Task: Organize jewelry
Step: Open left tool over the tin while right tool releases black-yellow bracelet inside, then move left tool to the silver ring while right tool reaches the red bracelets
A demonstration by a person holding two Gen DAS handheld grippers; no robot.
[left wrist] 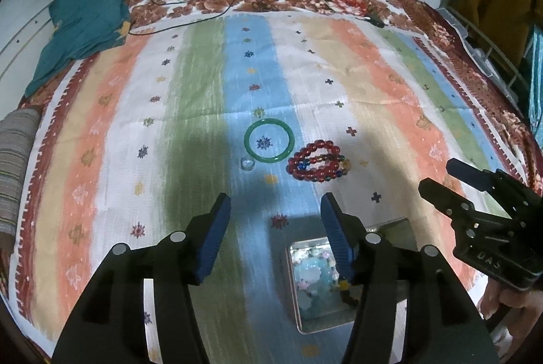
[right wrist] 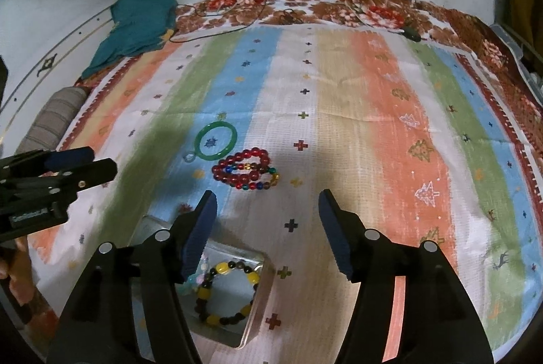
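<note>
The tin (right wrist: pixel 253 313) shows a yellow-and-dark bead bracelet (right wrist: pixel 226 292) only in the right view, pale-blue pieces in the left; both tongs (left wrist: pixel 275 221) (right wrist: pixel 268 218) gape empty.

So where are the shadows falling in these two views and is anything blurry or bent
Left wrist view: a dark shadow on the cloth left of the green bangle; the tin looks soft and glary. Right wrist view: shadow reaches the bead bracelets; both views bow straight stripes outward.
</note>
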